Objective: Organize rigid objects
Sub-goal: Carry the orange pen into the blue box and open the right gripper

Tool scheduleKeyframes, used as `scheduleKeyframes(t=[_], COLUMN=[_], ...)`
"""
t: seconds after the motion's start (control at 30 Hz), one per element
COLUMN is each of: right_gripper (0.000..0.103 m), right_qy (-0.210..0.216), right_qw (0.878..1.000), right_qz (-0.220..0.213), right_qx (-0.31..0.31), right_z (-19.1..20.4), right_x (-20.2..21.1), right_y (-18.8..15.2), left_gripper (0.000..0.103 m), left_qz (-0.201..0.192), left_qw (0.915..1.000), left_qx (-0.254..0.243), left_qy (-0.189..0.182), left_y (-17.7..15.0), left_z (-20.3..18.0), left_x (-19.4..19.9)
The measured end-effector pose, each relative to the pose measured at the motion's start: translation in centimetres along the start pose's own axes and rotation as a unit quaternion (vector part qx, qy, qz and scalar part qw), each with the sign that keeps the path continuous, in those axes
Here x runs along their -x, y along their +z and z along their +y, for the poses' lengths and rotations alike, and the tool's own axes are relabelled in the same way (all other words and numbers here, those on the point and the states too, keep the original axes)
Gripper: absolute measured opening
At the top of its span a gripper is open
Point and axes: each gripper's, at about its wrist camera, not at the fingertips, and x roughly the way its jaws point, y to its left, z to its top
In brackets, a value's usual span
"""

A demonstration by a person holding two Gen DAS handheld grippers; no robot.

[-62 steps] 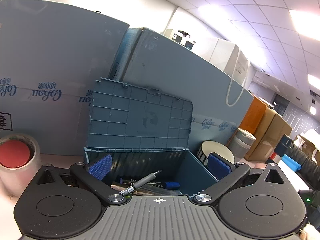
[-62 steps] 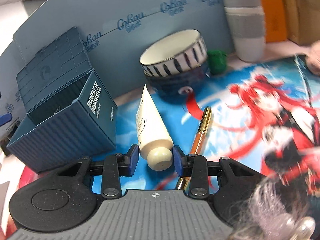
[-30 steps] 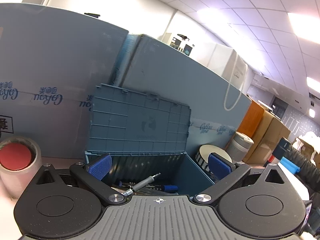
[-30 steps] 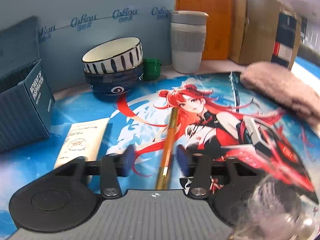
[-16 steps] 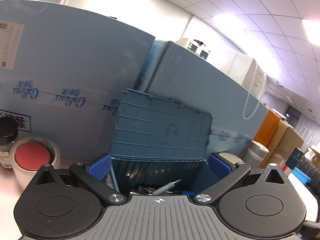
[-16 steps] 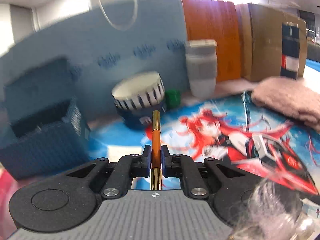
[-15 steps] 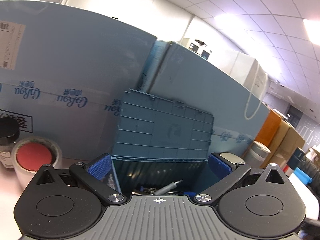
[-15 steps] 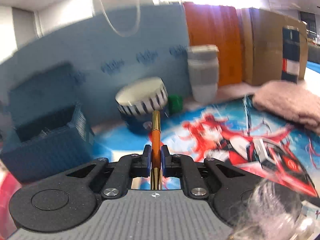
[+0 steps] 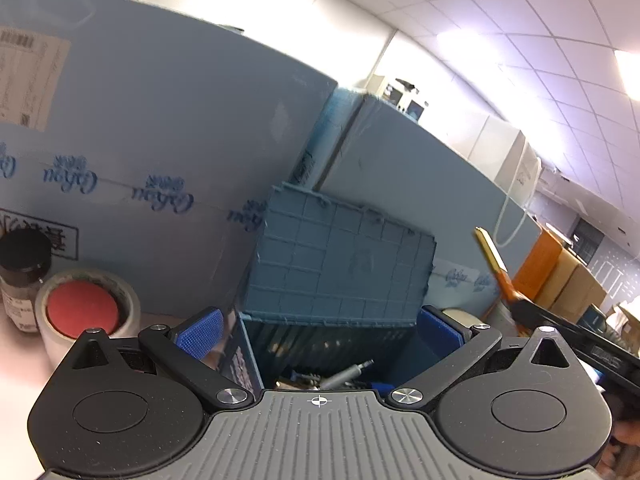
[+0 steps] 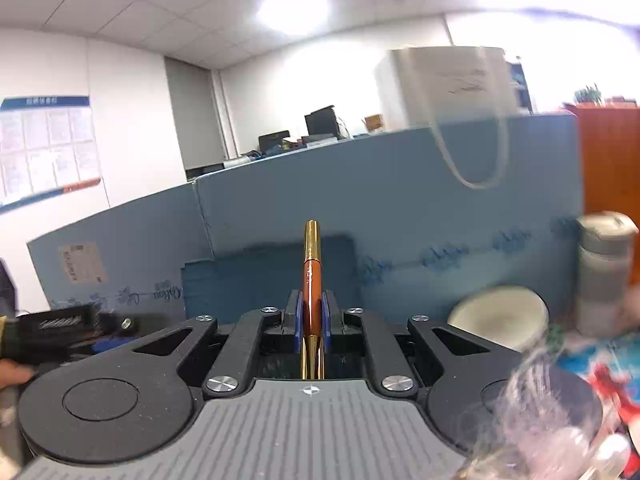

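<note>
My right gripper [image 10: 311, 312] is shut on an orange and gold pen [image 10: 311, 276] that points up and forward; the pen also shows at the right of the left wrist view [image 9: 494, 264]. A blue container-style box [image 9: 340, 344] stands open, its ribbed lid [image 9: 340, 260] leaning back against the blue boards. Pens and a grey marker [image 9: 346, 374] lie inside it. My left gripper [image 9: 320, 330] is open and empty, its blue pads either side of the box opening. In the right wrist view the box [image 10: 248, 280] is blurred, straight behind the pen.
A tape roll with a red centre [image 9: 82, 312] and a dark jar [image 9: 24, 268] stand left of the box. Stacked bowls [image 10: 500, 316] and a grey lidded cup [image 10: 604, 272] stand at the right. Tall blue boards [image 9: 160, 160] close off the back.
My right gripper let go of the cream tube, closed on the pen, lifted it off the mat and swung left toward the box. My left gripper shifted slightly left and stayed open.
</note>
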Motion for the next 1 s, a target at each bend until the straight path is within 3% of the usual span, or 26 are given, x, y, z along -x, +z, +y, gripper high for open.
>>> scheduleKeyframes(t=[0.1, 0.2, 0.37, 0.5, 0.67, 0.87, 0.97, 1.0], right_gripper=[0.01, 0.01, 0.01, 0.01, 0.009, 0.011, 0.031, 0.043], right_qy=[0.018, 0.049, 0.093, 0.154, 0.184, 0.186, 0.169, 0.164], right_qw=[0.998, 0.989, 0.953, 0.928, 0.911, 0.923, 0.935, 0.94], right_qz=[-0.006, 0.022, 0.094, 0.14, 0.188, 0.184, 0.172, 0.164], right_qx=[0.056, 0.135, 0.273, 0.309, 0.317, 0.281, 0.261, 0.25], right_z=[1.2, 2.5, 3.4, 3.1, 3.3, 2.5, 2.0, 1.7], right_x=[-2.6, -4.8, -8.1, -9.4, -10.4, -10.5, -9.6, -9.2], right_y=[0.0, -1.2, -3.2, -3.8, -4.3, -4.2, -4.1, -4.1], left_gripper=[0.103, 0.103, 0.103, 0.103, 0.103, 0.103, 0.103, 0.103], left_qz=[-0.007, 0.006, 0.013, 0.019, 0.023, 0.029, 0.034, 0.039], left_qw=[0.9999, 0.9998, 0.9992, 0.9992, 0.9992, 0.9991, 0.9989, 0.9987], left_qx=[0.009, 0.011, 0.01, 0.007, 0.003, 0.002, 0.005, 0.009], left_qy=[0.007, 0.017, 0.036, 0.035, 0.032, 0.03, 0.031, 0.033], left_y=[0.1, 0.2, 0.3, 0.2, 0.0, -0.1, -0.1, -0.2], left_z=[0.4, 0.8, 0.9, 0.9, 0.8, 0.9, 1.1, 1.3], left_x=[0.1, -0.3, -0.6, -1.0, -1.1, -1.3, -1.8, -2.1])
